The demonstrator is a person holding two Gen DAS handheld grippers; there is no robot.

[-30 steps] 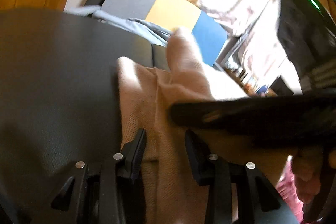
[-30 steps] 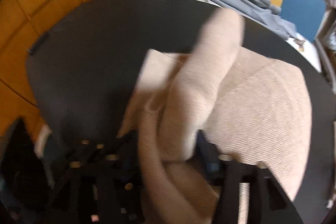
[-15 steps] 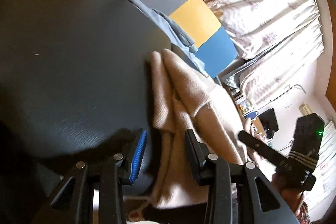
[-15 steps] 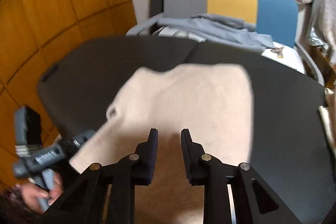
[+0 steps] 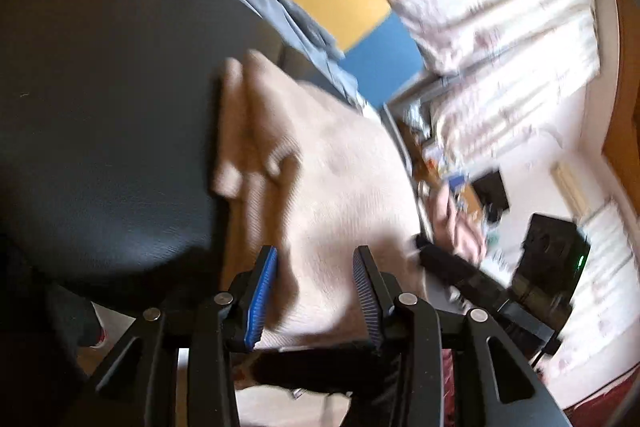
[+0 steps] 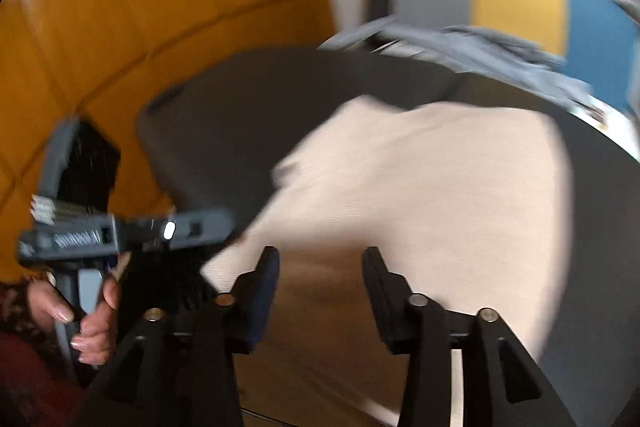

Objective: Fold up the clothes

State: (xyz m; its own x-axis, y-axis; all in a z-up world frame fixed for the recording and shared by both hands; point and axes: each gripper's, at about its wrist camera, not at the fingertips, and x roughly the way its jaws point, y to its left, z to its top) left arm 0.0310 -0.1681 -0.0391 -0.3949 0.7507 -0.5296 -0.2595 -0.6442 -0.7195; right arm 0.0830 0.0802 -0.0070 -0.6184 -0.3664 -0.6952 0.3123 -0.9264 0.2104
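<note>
A beige knit sweater (image 5: pixel 340 167) lies folded on the dark round table (image 5: pixel 100 107), its near edge hanging over the table's rim. My left gripper (image 5: pixel 316 255) is open just above that near edge, with cloth showing behind the gap but not pinched. In the right wrist view the sweater (image 6: pixel 432 187) spreads flat and blurred. My right gripper (image 6: pixel 320 255) is open wide over its near part, holding nothing. Each view shows the other gripper: the right one (image 5: pixel 472 279) by the sweater's right corner, the left one (image 6: pixel 120 231) held by a hand (image 6: pixel 92 327).
A chair with a grey, yellow and blue back (image 6: pixel 516 3) stands behind the table, with a blue-grey garment (image 6: pixel 480 47) draped over it. Orange wood panels (image 6: pixel 140 7) are on the left. Curtains (image 5: pixel 500 7) and room clutter are on the right.
The right gripper let go of the beige sleeve it carried, drew back and opened wide. The sleeve now lies flat on the sweater. The left gripper tilted and backed off toward the near edge.
</note>
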